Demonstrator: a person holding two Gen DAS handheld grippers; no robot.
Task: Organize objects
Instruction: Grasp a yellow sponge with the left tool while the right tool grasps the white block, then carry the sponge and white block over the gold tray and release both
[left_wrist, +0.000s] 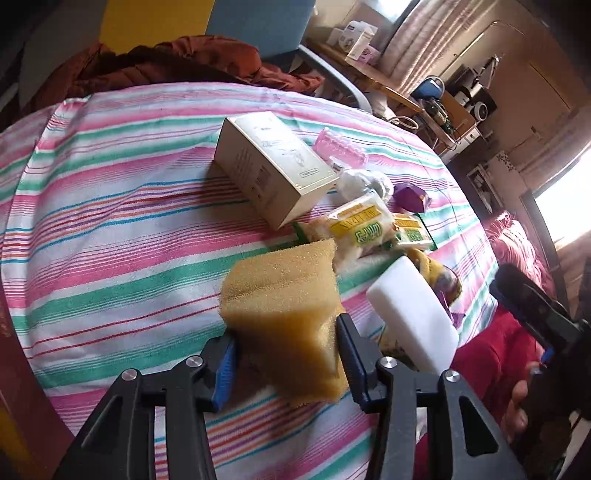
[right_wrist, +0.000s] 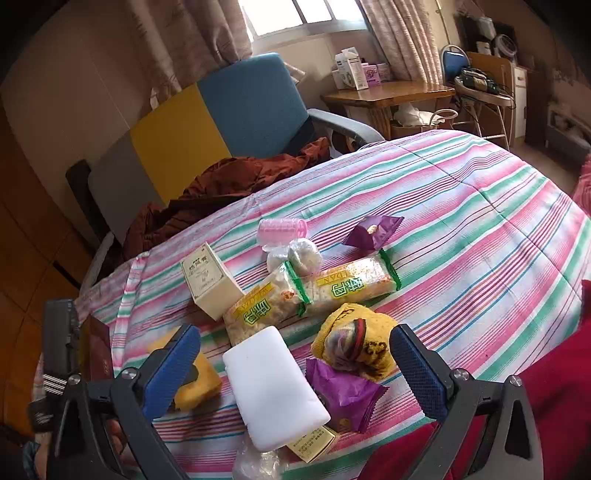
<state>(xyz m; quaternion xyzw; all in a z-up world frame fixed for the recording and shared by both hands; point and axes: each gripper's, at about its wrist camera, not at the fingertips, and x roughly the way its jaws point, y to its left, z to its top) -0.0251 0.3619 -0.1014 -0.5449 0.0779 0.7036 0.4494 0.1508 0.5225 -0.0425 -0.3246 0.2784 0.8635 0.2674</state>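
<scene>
A yellow sponge (left_wrist: 280, 288) stands on the striped bedspread (left_wrist: 110, 221), and my left gripper (left_wrist: 288, 363) is shut on its lower end, both blue pads pressing into the foam. In the right wrist view the same sponge (right_wrist: 201, 382) shows partly behind a finger. My right gripper (right_wrist: 295, 330) hangs open above a white foam block (right_wrist: 273, 387) and a purple snack packet (right_wrist: 343, 395), touching neither. A yellow cloth bundle (right_wrist: 354, 339) lies just beyond the packet.
Two cracker packs (right_wrist: 314, 291), a beige carton (right_wrist: 210, 280), a pink roller (right_wrist: 282, 227), a clear-wrapped ball (right_wrist: 299, 254) and another purple packet (right_wrist: 373, 232) crowd the bed's middle. A small yellow box (right_wrist: 310, 443) lies under the white block. Behind stands an armchair (right_wrist: 240, 110) with a brown garment.
</scene>
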